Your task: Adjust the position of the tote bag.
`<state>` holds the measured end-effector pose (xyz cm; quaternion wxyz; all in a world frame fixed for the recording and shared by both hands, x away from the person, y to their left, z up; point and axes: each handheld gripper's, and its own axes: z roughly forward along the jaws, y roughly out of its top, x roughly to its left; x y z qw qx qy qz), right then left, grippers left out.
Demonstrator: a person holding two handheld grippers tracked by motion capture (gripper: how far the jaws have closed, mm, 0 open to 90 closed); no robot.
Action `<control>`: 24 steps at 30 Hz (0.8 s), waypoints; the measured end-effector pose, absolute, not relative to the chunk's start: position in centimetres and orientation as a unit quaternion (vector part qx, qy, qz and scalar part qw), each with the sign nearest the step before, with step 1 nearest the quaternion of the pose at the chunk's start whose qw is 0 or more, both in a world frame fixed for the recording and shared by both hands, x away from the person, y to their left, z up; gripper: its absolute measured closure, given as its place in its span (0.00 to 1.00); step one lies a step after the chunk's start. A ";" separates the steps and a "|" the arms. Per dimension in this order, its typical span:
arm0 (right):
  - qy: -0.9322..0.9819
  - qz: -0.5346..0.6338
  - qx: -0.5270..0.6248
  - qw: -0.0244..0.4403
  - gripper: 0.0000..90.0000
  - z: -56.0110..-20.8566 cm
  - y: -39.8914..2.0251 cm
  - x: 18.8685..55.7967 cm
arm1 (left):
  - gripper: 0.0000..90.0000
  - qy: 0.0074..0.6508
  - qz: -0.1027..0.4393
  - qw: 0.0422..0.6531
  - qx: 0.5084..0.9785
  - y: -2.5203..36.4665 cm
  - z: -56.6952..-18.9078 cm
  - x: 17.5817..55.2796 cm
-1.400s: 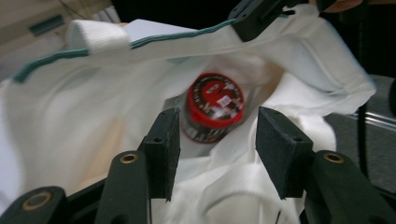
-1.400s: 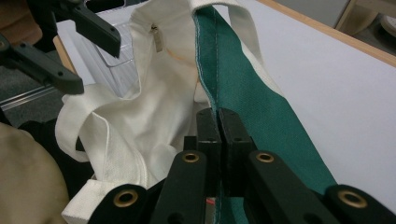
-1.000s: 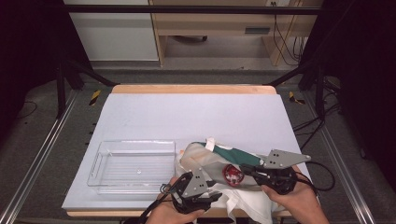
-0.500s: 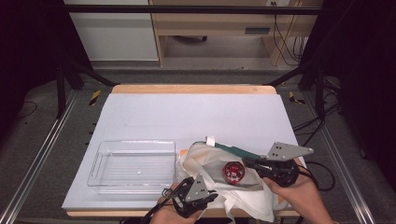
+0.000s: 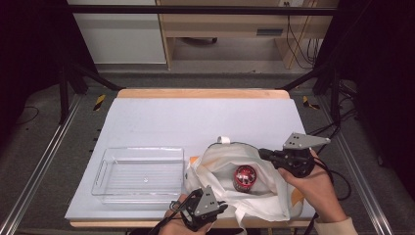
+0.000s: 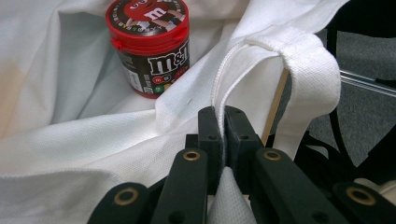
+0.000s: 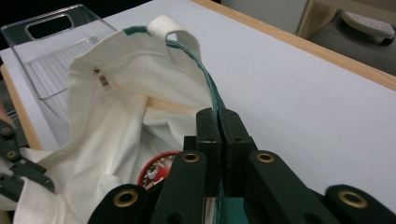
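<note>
Pulled wider since a second ago, the soft, light cloth bag (image 5: 244, 171) at the table's near edge is pinched at its rim hems by both closed grippers, left gripper (image 6: 223, 122) and right gripper (image 7: 219, 122), with a red candy jar (image 5: 245, 177) standing inside.

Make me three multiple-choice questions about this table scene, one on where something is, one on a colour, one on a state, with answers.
1. Where does the M&M's jar stand?
A. in the clear plastic tray
B. inside the open white tote bag
C. on the bare table

2. What colour is the jar's lid?
A. red
B. blue
C. white

3. How are the left gripper fingers?
A. wide open
B. shut on the jar
C. shut on the bag's rim

Answers: 1 B, the bag's cloth surrounds the jar in the high view. 2 A, the lid is red in the left gripper view. 3 C, the cloth edge runs pinched between the closed fingers.
</note>
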<state>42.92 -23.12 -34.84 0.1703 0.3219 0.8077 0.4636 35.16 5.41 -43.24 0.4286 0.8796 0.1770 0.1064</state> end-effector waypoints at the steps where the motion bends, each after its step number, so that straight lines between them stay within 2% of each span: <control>1: 0.807 0.463 0.324 0.171 0.98 -34.8 -23.3 43.2 | 0.95 0.175 0.109 0.427 0.880 5.4 -43.2 35.2; 24: 0.793 0.437 0.392 0.161 0.98 -37.4 -26.0 48.4 | 0.96 0.179 0.105 0.426 0.880 5.0 -43.9 34.7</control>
